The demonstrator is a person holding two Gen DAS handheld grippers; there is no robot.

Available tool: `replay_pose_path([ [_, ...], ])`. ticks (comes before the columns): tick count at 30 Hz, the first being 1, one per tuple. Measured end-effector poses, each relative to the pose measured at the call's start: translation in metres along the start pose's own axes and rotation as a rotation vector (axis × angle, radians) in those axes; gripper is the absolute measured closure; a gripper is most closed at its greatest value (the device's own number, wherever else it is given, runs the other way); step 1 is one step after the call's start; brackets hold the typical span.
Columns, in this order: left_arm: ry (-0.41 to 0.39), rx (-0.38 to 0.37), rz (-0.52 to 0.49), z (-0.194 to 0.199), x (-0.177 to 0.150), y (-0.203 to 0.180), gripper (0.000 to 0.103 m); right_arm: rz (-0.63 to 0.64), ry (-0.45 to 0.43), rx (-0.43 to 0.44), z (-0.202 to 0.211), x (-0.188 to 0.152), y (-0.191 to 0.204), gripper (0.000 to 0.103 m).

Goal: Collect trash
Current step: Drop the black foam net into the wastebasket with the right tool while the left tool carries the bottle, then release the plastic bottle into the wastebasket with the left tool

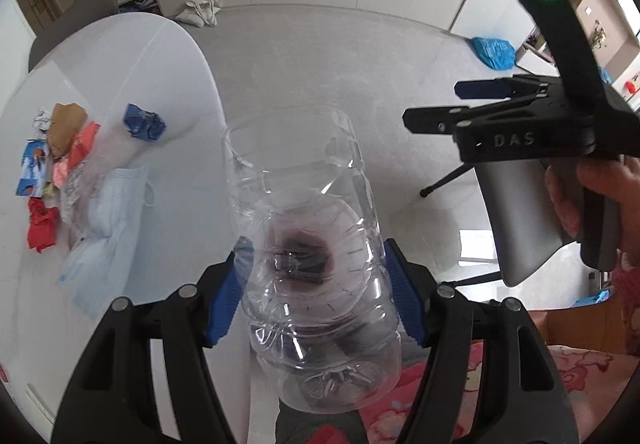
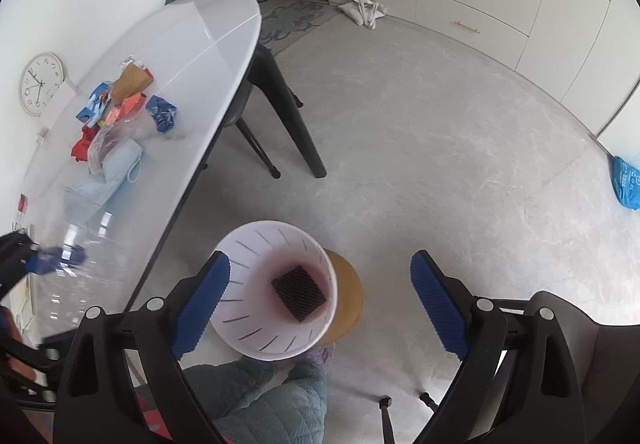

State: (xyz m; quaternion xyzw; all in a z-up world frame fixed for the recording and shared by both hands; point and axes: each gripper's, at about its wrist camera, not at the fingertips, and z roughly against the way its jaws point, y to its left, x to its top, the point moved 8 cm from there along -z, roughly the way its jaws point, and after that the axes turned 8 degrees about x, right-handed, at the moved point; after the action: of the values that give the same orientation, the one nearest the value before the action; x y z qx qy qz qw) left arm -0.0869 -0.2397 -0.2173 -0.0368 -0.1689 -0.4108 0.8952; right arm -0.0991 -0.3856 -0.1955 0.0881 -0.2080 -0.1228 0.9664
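Note:
My left gripper [image 1: 316,272] is shut on a crushed clear plastic bottle [image 1: 304,212], with both blue pads pressing its sides. Through the bottle I see the white slotted bin below. In the right wrist view the bin [image 2: 256,256] stands on a round wooden stool [image 2: 350,292], and a dark mesh piece [image 2: 298,292] lies at its bottom. My right gripper [image 2: 320,300] hangs open above the bin with nothing between its fingers. It also shows in the left wrist view [image 1: 432,104], held by a hand. The left gripper with the bottle appears blurred at the left edge [image 2: 44,264].
The white table [image 2: 208,44] carries a heap of trash: a blue wrapper [image 2: 162,112], brown paper [image 2: 130,82], red scraps [image 2: 82,146], clear plastic and a light blue face mask [image 2: 116,168]. A chair stands under the table's edge. A blue bag [image 2: 626,180] lies on the floor.

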Motion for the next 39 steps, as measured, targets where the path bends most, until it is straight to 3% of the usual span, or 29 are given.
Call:
replay_pose_path([
  [4, 0.063, 0.018, -0.014, -0.03, -0.001, -0.008, 0.039, -0.021, 0.021, -0.002, -0.003, -0.005, -0.014, 0.012],
  [6, 0.091, 0.022, 0.002, -0.039, 0.0, -0.007, 0.027, -0.034, 0.031, 0.003, -0.005, -0.007, -0.02, 0.012],
  [9, 0.08, 0.028, 0.025, -0.035, 0.003, -0.005, 0.019, -0.032, 0.038, 0.011, -0.008, -0.007, -0.021, 0.012],
  [13, 0.028, 0.057, 0.059, -0.014, 0.01, 0.009, 0.018, -0.004, 0.03, 0.015, -0.005, 0.001, -0.015, 0.012],
  [19, -0.113, 0.126, 0.239, 0.059, 0.01, 0.075, 0.011, 0.053, -0.022, 0.044, 0.014, 0.024, 0.011, 0.012],
  [23, -0.156, 0.228, 0.347, 0.097, -0.009, 0.132, 0.01, 0.123, -0.061, 0.088, 0.028, 0.04, 0.046, 0.012],
  [30, -0.136, 0.298, 0.529, 0.107, -0.06, 0.197, 0.01, 0.266, -0.085, 0.176, 0.024, 0.052, 0.128, 0.006],
  [34, -0.136, 0.319, 0.565, 0.109, -0.081, 0.214, 0.01, 0.307, -0.04, 0.259, -0.001, 0.05, 0.179, 0.006],
  [39, -0.14, 0.326, 0.566, 0.112, -0.097, 0.225, 0.01, 0.312, 0.025, 0.29, -0.041, 0.046, 0.219, 0.006],
])
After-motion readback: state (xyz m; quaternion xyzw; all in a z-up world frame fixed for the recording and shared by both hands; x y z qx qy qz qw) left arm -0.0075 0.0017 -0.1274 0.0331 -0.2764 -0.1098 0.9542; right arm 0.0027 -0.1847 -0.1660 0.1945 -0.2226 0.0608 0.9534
